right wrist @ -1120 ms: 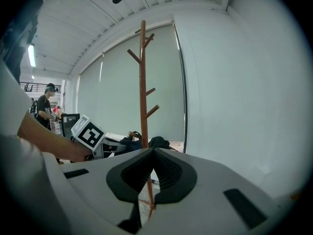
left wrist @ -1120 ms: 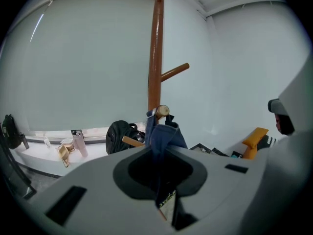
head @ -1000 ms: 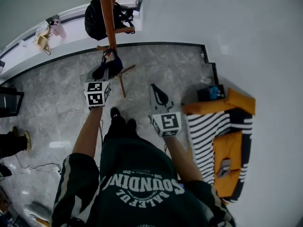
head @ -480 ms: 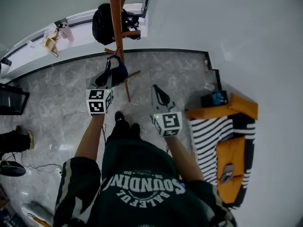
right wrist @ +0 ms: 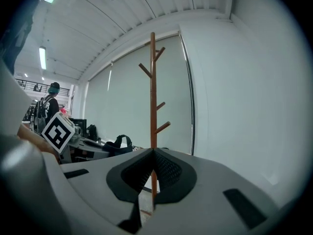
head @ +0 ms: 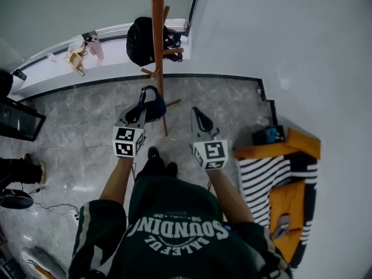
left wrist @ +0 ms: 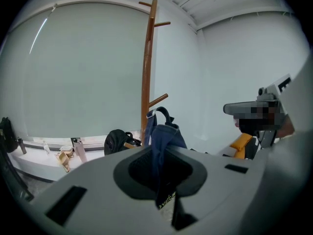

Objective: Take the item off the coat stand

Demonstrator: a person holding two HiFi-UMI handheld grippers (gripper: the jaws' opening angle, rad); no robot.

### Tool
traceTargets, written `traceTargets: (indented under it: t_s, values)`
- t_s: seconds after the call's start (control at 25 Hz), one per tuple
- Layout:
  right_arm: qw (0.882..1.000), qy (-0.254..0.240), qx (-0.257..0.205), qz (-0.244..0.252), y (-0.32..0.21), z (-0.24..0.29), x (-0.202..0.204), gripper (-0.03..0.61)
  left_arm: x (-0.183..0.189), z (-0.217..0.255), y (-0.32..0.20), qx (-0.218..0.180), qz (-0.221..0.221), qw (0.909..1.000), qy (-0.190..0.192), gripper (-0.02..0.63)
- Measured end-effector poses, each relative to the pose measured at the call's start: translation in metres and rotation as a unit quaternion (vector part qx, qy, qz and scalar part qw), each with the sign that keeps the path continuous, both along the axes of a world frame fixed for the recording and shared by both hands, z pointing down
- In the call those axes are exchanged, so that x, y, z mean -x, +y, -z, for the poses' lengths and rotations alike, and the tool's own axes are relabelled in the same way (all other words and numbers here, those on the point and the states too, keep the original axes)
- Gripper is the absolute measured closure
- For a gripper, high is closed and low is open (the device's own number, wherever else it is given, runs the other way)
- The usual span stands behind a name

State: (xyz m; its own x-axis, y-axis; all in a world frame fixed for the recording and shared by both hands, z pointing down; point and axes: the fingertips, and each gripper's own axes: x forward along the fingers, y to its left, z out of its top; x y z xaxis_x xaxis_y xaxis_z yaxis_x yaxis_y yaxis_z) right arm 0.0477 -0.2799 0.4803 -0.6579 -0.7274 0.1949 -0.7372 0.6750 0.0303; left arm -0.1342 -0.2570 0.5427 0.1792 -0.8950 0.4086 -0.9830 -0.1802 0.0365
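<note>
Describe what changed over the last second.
The left gripper, still shut on the navy bag, drew it slightly back from the coat stand toward the person. The right gripper stayed shut and empty; the black backpack stayed put.

The grey marble floor (head: 75,132) carries the wooden coat stand (head: 158,45), a striped orange seat (head: 258,179) and, seemingly, a thin cable (head: 52,206).

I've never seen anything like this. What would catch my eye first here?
Probably the dark blue bag pinched in the left gripper, right beside the tall wooden coat stand at the top middle of the head view. Then the orange and striped seat at the lower right, against the white wall.
</note>
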Motion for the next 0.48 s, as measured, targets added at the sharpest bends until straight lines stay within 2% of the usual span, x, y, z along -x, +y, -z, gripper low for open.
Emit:
traceTargets:
  t_s: [0.32,0.48]
  values:
    - [1.000,-0.013,-0.021,0.004,-0.002,0.016,0.000,0.580,0.009,0.022,0.029,-0.016,-0.001,0.9998,-0.009,0.586]
    - [1.000,-0.015,-0.015,0.003,-0.002,0.018,-0.005,0.580,0.014,0.034,0.039,-0.026,0.003,0.9996,-0.011,0.586]
